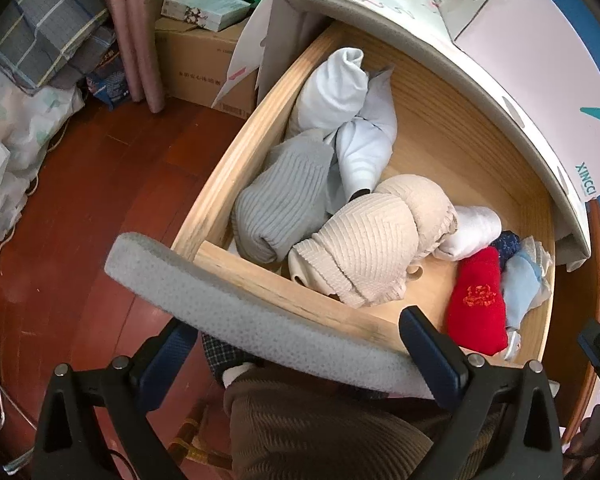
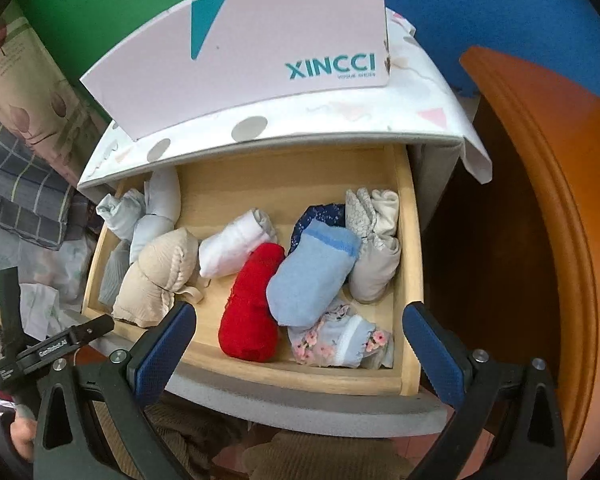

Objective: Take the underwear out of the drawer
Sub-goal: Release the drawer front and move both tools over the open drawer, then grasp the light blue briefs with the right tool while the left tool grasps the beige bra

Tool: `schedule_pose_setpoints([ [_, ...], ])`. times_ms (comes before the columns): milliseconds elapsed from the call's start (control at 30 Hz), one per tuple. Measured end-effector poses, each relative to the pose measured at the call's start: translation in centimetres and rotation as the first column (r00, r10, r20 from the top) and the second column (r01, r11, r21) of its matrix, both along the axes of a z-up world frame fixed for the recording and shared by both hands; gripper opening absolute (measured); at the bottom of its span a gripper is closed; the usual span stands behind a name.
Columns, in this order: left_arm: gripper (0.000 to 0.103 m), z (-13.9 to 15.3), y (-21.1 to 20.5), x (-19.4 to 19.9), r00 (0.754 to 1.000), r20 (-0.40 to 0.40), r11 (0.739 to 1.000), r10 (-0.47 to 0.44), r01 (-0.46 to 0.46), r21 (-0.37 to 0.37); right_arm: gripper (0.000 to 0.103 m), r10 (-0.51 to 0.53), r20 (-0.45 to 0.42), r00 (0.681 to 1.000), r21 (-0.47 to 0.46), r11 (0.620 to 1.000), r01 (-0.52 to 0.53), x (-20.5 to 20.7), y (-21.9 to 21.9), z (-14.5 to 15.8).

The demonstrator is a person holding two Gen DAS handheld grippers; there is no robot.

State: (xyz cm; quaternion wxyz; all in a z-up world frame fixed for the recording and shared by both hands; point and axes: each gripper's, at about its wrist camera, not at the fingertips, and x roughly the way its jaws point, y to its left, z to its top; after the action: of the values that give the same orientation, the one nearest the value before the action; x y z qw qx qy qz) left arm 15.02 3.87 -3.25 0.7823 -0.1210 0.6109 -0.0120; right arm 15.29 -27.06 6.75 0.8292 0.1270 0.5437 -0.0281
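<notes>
Below the pink box (image 2: 256, 60) that stands on the cabinet top, the drawer (image 2: 408, 240) is pulled out, its wooden floor laid with rolled and folded underwear. Against the drawer's front wall, near the middle, lies a red roll (image 2: 252, 308). Just beside it, toward the drawer's right wall, a light blue roll (image 2: 312, 276) rests partly over a floral piece (image 2: 340, 340) in the front right corner. Behind the blue roll sits a dark blue piece (image 2: 320, 216), and along the right wall a pale grey bundle (image 2: 374, 256). A white roll (image 2: 232, 248) lies behind the red one. At the drawer's left wall are a beige bra (image 2: 160, 276), a grey ribbed roll (image 1: 284, 196) and, toward the back, pale white-blue rolls (image 1: 352, 120).

Right gripper (image 2: 300, 344) hovers over the drawer's front edge, jaws spread wide, nothing between them, the red roll and the floral piece in the gap. Left gripper (image 1: 296, 360) hangs at the drawer's front left corner, jaws likewise apart and empty, straddling the grey padded front (image 1: 228, 304).
</notes>
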Motion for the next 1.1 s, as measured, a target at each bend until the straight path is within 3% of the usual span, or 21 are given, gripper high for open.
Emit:
schedule_pose_setpoints([
  [233, 0.102, 0.3, 0.6, 1.2, 1.0, 0.012, 0.999, -0.005, 0.006, -0.05, 0.102, 0.008, -0.041, 0.999, -0.001, 1.0, -0.008, 0.8, 0.4, -1.4],
  [400, 0.101, 2.5, 0.0, 0.7, 0.993, 0.082, 0.995, -0.088, 0.083, 0.059, 0.088, 0.001, -0.096, 0.995, 0.028, 1.0, 0.002, 1.7, 0.2, -2.4],
  [667, 0.101, 5.5, -0.4, 0.4, 0.96, 0.193, 0.973, -0.204, 0.177, 0.148, 0.068, -0.033, -0.217, 0.976, 0.087, 0.995, 0.053, 3.9, 0.1, -5.2],
  [833, 0.101, 5.7, 0.2, 1.5, 0.959, 0.182, 0.972, -0.218, 0.197, 0.128, 0.055, -0.075, -0.269, 0.96, 0.091, 0.991, 0.103, 5.3, 0.2, -7.2],
  [1100, 0.101, 4.3, 0.0, 3.4, 0.959, 0.145, 0.967, -0.242, 0.227, 0.112, 0.056, -0.113, -0.307, 0.945, -0.007, 0.993, 0.117, 6.6, 0.4, -9.2],
])
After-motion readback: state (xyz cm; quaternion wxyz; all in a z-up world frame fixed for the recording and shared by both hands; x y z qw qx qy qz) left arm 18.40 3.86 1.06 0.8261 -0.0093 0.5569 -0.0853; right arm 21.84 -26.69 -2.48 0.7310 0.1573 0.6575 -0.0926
